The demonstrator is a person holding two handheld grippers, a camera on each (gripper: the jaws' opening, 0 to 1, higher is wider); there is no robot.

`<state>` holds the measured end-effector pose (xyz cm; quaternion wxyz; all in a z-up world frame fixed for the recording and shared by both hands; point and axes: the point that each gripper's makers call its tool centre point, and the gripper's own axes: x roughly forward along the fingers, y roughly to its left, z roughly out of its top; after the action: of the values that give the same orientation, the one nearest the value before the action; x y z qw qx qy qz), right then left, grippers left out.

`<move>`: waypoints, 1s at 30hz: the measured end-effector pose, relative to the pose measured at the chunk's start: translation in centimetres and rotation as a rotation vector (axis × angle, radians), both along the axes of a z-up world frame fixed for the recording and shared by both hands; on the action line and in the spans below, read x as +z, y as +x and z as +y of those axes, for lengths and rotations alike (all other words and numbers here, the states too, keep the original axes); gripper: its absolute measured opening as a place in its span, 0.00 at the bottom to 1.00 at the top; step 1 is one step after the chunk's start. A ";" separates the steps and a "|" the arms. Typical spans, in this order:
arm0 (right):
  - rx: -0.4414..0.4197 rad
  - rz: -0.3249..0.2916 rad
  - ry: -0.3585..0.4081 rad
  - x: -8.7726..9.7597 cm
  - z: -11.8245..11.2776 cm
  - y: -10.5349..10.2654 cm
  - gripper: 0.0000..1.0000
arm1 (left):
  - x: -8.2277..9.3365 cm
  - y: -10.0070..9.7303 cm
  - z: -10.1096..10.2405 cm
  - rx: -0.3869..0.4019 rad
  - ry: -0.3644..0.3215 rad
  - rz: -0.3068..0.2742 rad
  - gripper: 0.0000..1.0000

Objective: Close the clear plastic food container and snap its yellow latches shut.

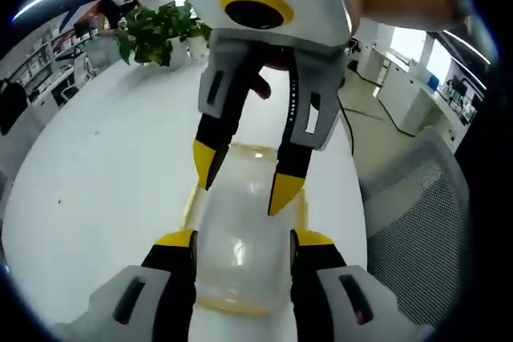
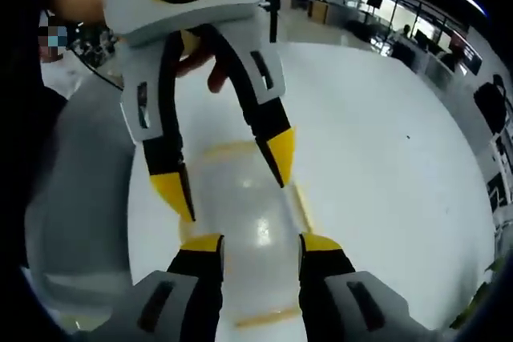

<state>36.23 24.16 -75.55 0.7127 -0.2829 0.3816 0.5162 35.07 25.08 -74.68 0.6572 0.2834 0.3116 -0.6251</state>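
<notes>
Left gripper view: left gripper (image 1: 242, 239), jaws spread apart, yellow-tipped, standing either side of the near end of the container (image 1: 240, 238) without visibly pinching it. Container clear, lid (image 1: 244, 198) lying flat over it, resting on the white counter (image 1: 96, 174); yellow latches (image 1: 192, 202) run along its edges just outside the jaws. Right gripper (image 1: 244, 178) entering from the top, jaws open, tips pointing down onto the far half of the lid, touching or just above it; cannot tell which. Beyond the jaws: a plant (image 1: 160, 31) at the counter's far edge. To the right of the jaws: a mesh chair (image 1: 425, 214) beside the counter. Right gripper view: right gripper (image 2: 260, 242), jaws open, one each side of the container (image 2: 248, 230) at its near end. Container running straight ahead between the jaws on the counter (image 2: 385, 142), a yellow latch (image 2: 300, 202) just outside the right jaw. Left gripper (image 2: 232, 178) coming in from the top, jaws parted, tips down over the far half of the container. Grey chair (image 2: 76, 190) to the left of the jaws.
</notes>
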 end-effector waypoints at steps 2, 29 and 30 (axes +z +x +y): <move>-0.002 -0.010 -0.003 0.1 -0.1 0.4 0.36 | 0.0 -0.1 -0.1 -0.004 0.000 0.000 0.46; 0.018 0.221 0.012 -0.6 0.0 2.6 0.40 | -1.2 -2.1 -0.8 -0.045 0.070 -0.074 0.51; 0.020 0.222 0.011 -0.6 0.1 2.7 0.40 | -1.2 -2.1 -0.8 -0.041 0.067 -0.075 0.51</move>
<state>38.92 24.26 -76.18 0.6623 -0.2236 0.4525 0.5537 32.96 24.24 -75.88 0.6454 0.3348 0.3017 -0.6167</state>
